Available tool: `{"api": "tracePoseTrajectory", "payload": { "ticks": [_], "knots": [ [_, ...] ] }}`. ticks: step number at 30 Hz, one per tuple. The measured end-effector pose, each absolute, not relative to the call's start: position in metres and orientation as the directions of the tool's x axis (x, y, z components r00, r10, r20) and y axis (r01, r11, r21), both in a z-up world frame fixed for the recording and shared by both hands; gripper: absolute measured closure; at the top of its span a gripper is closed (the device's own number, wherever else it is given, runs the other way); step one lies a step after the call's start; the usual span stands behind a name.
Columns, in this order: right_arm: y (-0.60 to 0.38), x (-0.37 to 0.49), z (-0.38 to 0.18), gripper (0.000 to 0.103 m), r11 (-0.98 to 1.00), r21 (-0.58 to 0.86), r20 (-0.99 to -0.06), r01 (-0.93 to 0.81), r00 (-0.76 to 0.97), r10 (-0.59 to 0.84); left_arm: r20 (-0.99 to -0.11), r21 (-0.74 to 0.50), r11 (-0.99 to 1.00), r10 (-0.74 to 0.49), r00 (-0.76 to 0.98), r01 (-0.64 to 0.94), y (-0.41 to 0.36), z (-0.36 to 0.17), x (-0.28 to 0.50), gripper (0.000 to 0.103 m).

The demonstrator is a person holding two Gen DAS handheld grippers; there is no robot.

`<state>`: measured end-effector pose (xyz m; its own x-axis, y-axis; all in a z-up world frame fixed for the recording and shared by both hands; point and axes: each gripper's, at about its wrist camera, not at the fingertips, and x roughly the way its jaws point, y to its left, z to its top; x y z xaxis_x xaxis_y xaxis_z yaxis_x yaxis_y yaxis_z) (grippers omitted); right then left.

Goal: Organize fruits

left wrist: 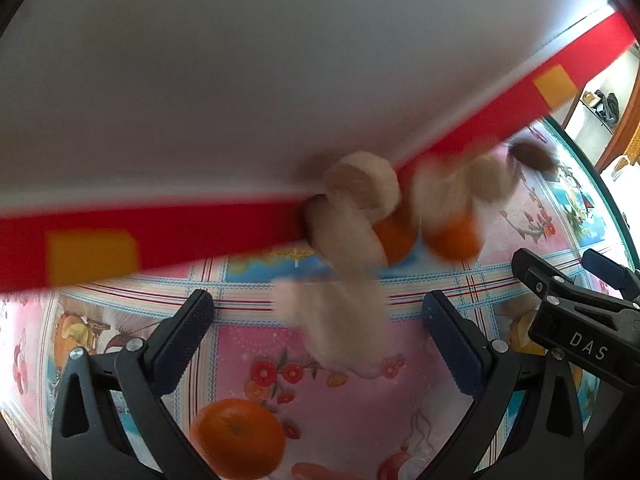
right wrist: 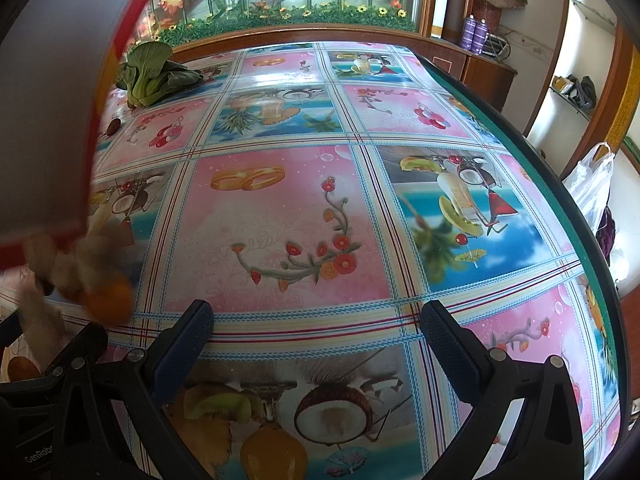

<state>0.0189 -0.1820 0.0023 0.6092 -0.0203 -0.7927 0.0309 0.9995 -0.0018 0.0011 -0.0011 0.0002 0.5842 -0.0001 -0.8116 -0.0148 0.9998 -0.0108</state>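
A big box (left wrist: 240, 92) with a pale bottom and red rim is tilted above the table, and fruit tumbles out of it, blurred. Several pale beige pieces (left wrist: 360, 188) and two oranges (left wrist: 454, 238) are falling. Another orange (left wrist: 238, 436) lies on the patterned tablecloth (left wrist: 348, 400) near my left gripper (left wrist: 318, 320), which is open and empty. My right gripper (right wrist: 316, 326) is open and empty over the tablecloth (right wrist: 280, 220); it also shows in the left wrist view (left wrist: 576, 284). In the right wrist view the box (right wrist: 44, 100) and falling fruit (right wrist: 104, 296) are at far left.
A bunch of green leafy vegetable (right wrist: 156, 74) lies at the table's far left. A small dark brown fruit (left wrist: 534, 156) sits beyond the falling pile. The table's green edge (right wrist: 560, 208) runs along the right; a white plastic bag (right wrist: 592, 184) hangs beyond it.
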Motion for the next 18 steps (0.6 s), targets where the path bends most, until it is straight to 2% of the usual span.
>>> {"api": "tracePoseTrajectory", "payload": {
  "ticks": [18],
  "knots": [
    [-0.1813,0.0208,-0.0014,0.000,0.999,-0.002,-0.794,0.032,0.607,-0.021,-0.811,-0.013,1.000,-0.003,0.585,-0.013,0.0026,-0.0001,0.0030,0.000]
  ]
}}
